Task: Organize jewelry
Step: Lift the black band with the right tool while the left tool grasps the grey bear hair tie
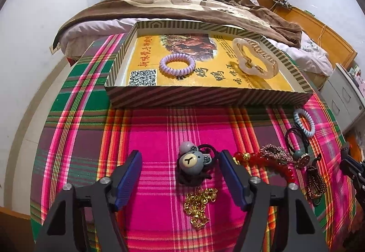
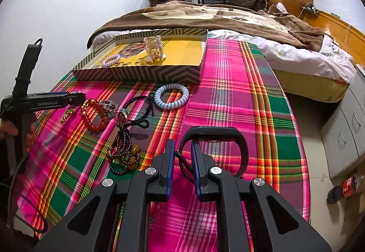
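Right now my left gripper (image 1: 180, 160) has its jaws spread on either side of the bear hair tie (image 1: 191, 161), the pads not pressing it, just above the gold chain (image 1: 199, 206) on the plaid tabletop (image 1: 148, 137). My right gripper (image 2: 183, 153) has its jaws pinching the black wristband (image 2: 213, 132), whose strap runs between the blue pads. Beyond, the striped box (image 1: 205, 98) holds a purple coil hair tie (image 1: 177, 64) and a clear hair claw (image 1: 255, 58). A blue coil hair tie (image 2: 171, 96), a red bead bracelet (image 2: 94, 115) and dark beads (image 2: 123, 153) lie loose on the cloth.
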